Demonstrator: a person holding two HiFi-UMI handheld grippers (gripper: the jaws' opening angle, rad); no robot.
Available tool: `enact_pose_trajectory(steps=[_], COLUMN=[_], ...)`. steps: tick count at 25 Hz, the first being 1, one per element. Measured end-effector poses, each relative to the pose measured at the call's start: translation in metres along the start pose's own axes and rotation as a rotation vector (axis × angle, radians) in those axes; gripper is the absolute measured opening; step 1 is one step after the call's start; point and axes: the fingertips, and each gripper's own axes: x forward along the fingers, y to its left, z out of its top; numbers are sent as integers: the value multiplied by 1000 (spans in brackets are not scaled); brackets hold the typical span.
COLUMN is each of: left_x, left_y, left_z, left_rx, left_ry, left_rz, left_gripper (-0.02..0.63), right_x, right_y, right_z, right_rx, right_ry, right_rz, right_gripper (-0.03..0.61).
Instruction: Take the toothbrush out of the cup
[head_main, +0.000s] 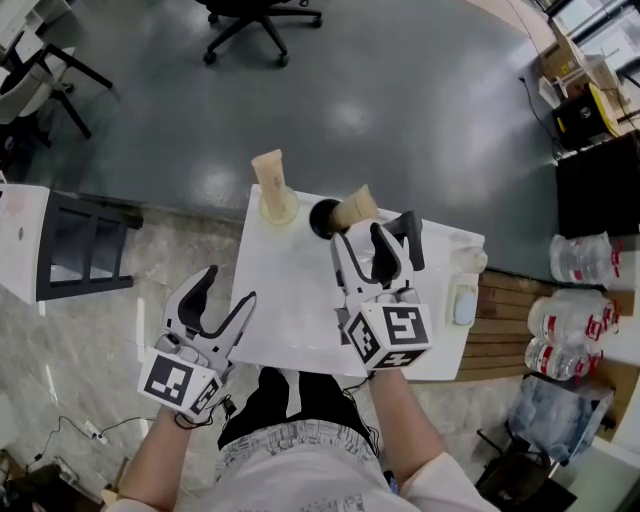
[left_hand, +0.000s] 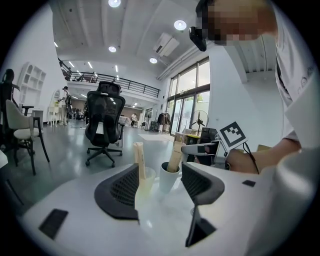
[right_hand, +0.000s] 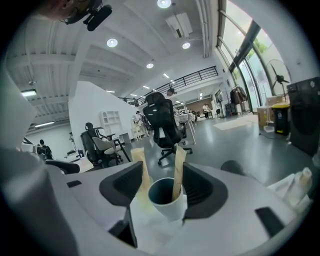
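Toothbrush (right_hand: 178, 169): near-upright in cup (right_hand: 169, 204), just ahead of right tongs (head_main: 375, 238), open, nearer. Left tongs (head_main: 228, 287): open, empty.

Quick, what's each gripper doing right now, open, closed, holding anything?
Left gripper: open, holding nothing.
Right gripper: open, holding nothing; the cup stands just ahead of its jaws.
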Motion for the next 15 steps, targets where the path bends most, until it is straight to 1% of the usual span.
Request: enact_pose_trajectory(steps=[8,15], left_x=[6,13], left_y=[5,4], left_z=[-17,-28], left_rx=[-24,-37], left_ry=[25,42], left_rz=[-13,-22], left_gripper=[279,279], right_x=[17,28], right_y=[-10,-19], right_z=[-10,-15], right_rx=[42,46], right_ry=[6,11], right_rz=[-23,-24], right_gripper=[250,249])
